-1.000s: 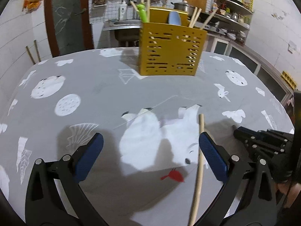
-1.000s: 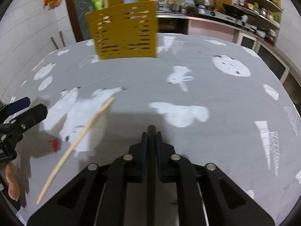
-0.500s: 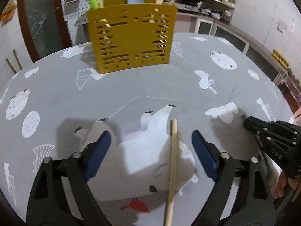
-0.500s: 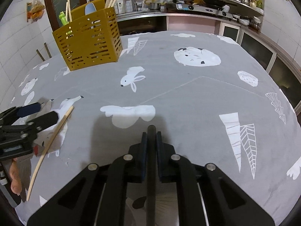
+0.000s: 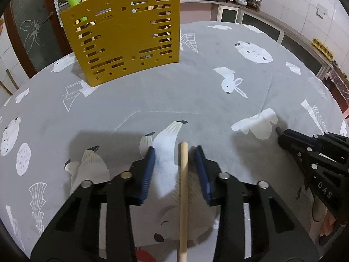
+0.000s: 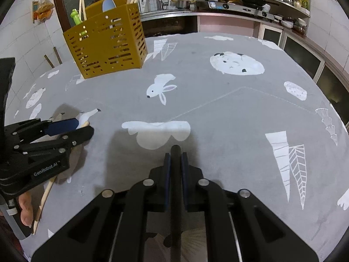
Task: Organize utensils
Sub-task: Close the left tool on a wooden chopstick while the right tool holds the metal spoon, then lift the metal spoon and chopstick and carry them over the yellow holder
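On my far left, in the right wrist view, a hand (image 6: 25, 207) grips the handle of the left gripper (image 5: 174, 150). Its jaws have just been closing and now stand a little apart around a wooden chopstick (image 5: 183, 196) that lies flat on the grey printed tablecloth (image 5: 196, 100). In the left wrist view the stick runs nearer the right blue pad (image 5: 201, 170) than the left one; I think there is still a thin gap on both sides, though the fisheye makes that hard to judge. The stick's far end sits level with the pad tips, and its near end passes under the gripper toward me.

Back and left of centre on the cloth stands the yellow caddy (image 6: 106, 41), slotted on its faces, with more chopsticks, a pale blue spoon (image 6: 108, 4) and a green-handled utensil (image 6: 75, 16) upright in it.

Moving right, the right gripper (image 6: 175, 152) has its jaws clamped on a thin black rod (image 6: 175, 207), a chopstick perhaps, which pokes out just past the pads above the cloth. The left wrist view shows the same gripper at its right edge, well apart from the wooden stick.
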The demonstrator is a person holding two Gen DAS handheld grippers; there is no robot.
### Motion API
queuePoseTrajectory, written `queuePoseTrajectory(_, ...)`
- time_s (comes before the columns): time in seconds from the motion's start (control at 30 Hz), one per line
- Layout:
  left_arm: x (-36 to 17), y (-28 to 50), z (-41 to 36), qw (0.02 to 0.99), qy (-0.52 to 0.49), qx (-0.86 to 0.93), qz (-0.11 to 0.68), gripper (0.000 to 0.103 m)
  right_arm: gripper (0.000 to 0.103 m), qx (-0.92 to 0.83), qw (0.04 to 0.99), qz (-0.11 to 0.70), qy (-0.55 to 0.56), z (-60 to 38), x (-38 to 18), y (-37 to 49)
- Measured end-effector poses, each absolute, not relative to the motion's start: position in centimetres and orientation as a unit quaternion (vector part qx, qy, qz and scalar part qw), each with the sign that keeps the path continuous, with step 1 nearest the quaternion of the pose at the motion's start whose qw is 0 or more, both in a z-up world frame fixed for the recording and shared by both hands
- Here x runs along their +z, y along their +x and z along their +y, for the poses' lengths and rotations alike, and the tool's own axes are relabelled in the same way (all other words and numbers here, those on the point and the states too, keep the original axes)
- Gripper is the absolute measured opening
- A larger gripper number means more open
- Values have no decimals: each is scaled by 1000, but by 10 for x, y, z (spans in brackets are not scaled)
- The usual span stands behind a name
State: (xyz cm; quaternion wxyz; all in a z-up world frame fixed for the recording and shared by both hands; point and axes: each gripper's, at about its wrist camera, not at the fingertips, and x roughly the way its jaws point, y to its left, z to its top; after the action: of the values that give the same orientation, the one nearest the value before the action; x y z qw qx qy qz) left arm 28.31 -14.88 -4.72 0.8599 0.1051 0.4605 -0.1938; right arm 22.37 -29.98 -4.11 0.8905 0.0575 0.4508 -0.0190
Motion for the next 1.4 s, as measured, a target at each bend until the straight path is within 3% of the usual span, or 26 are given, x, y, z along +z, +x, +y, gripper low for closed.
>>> queuePoseTrajectory(0.3,-45,292,-140,856,76,-188,476,5,10,-21,878,474,65,-300,-38,233)
queuePoseTrajectory(0.57,-15,275,-112,879,48,-177,439,5,10,-19,897,437,71,-291,-16,219)
queuePoseTrajectory(0.87,42,223,-63,937,39,-126,323,5,10,1,933,355,67,-264,16,191)
queuePoseTrajectory(1.4,68,163,1,966,-29,-96,240,5,10,34,969,240,51,-232,35,150)
